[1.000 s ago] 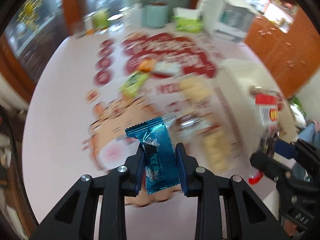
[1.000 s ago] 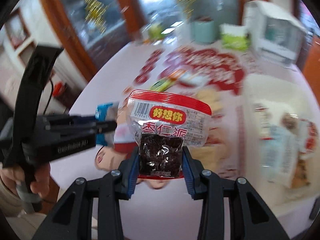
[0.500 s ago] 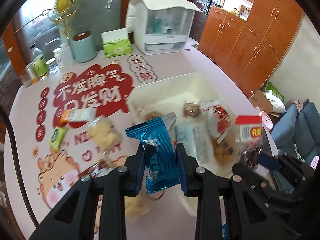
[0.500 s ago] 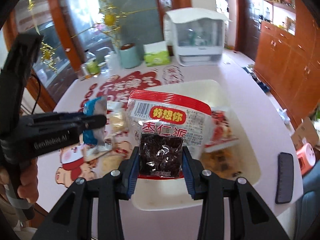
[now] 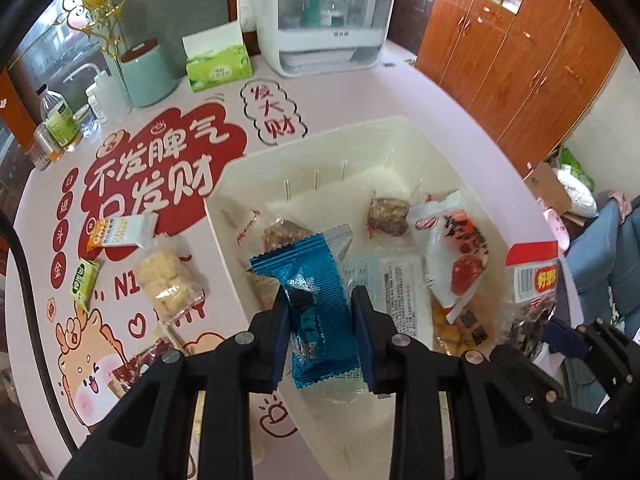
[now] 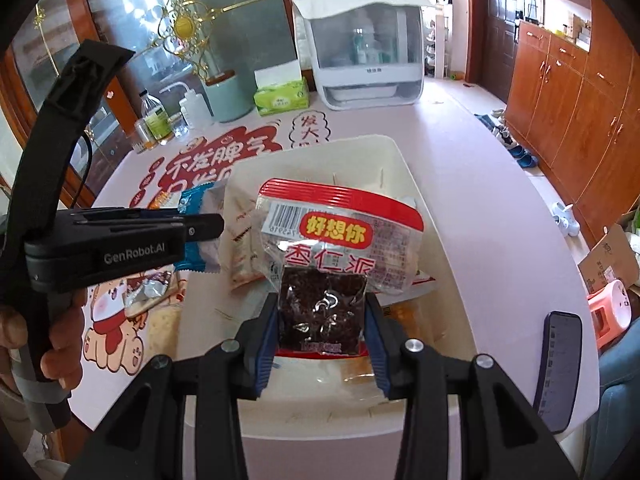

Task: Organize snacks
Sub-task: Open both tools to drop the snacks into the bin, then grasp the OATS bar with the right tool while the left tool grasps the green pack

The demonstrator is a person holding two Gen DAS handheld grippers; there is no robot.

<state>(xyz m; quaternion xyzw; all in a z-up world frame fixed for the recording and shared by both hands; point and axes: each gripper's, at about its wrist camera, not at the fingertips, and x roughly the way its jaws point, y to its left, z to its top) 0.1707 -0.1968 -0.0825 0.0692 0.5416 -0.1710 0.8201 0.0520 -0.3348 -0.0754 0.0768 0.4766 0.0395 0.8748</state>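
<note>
Clamping a blue foil snack wrapper (image 5: 320, 312) above the white plastic bin (image 5: 304, 148), the left gripper (image 5: 320, 340) hangs beside the right gripper (image 6: 322, 344), itself closed on a red-topped clear packet of dark fruit pieces (image 6: 332, 264) over the bin's packets, with loose snacks on the pink table (image 5: 360, 92).

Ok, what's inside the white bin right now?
The white bin holds several wrapped snacks: a red-and-white packet, a brown nutty bar and clear wrappers. The blue snack in the left claw hides whatever lies beneath it.
</note>
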